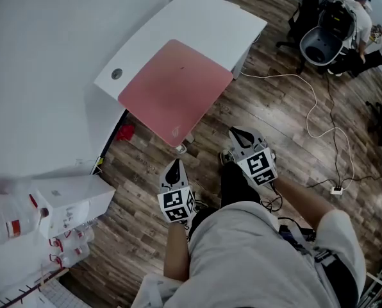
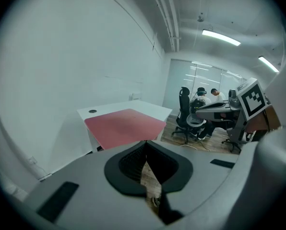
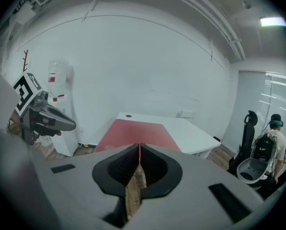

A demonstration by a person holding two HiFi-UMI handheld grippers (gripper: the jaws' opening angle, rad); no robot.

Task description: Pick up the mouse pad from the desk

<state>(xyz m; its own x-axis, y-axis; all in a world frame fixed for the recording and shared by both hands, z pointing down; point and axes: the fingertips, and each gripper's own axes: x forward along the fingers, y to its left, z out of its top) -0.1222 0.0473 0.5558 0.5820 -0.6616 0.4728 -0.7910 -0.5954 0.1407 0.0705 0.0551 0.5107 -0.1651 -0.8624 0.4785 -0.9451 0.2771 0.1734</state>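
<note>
Mouse pad (image 1: 175,92): large, pink-red, flat, overhanging the white desk (image 1: 207,18).

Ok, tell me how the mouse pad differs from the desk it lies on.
The mouse pad is pinkish red; the desk is white. The mouse pad is smaller, covering only the desk's near part. The desk has a round hole by one corner; the mouse pad shows none. Both are flat, roughly rectangular and aligned.
</note>
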